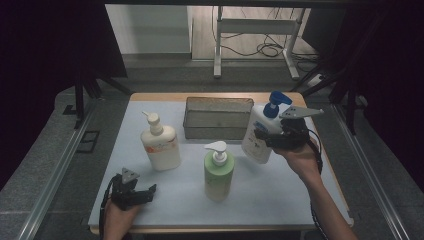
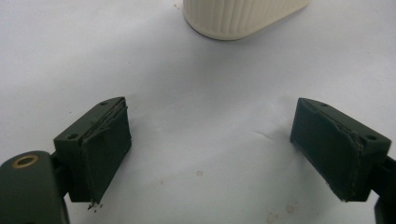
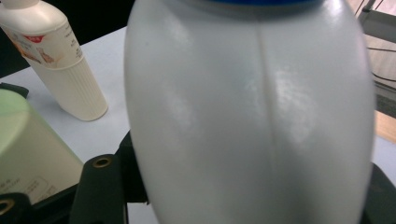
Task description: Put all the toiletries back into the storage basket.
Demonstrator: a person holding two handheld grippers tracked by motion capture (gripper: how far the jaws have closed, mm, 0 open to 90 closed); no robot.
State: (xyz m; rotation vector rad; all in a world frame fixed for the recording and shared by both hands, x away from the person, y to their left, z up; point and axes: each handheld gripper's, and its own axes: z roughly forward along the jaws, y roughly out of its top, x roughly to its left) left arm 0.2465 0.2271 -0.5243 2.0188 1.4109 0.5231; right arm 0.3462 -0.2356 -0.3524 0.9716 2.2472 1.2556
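A white-covered table point(image 1: 280, 200) stands before a dim room with a desk frame and cables on the floor beyond. Right gripper point(image 1: 265, 139): jaws closed on the body of the white pump bottle with the blue head point(image 1: 260, 134), which leans toward the wire basket point(image 1: 218, 118) and appears lifted or tipped off the table; in the right gripper view the bottle's white wall point(image 3: 252, 116) sits directly between the jaws. The basket lies just to the left of this gripper and slightly beyond it. Left gripper point(image 2: 210, 154): jaws spread wide, nothing between them, resting low over the bare cover at the near edge; the cream bottle point(image 2: 238, 18) stands ahead of it, apart from the jaws. The green pump bottle point(image 1: 218, 172) stands between the two grippers, upright.

Step in hand, as judged: carrying the grasped bottle, probably toward the basket. The next move would call for raising the bottle's base above the basket rim, shifting it leftward over the opening, then lowering it before the jaws part. The tilt suggests keeping the grip firm so the smooth wall does not slip.
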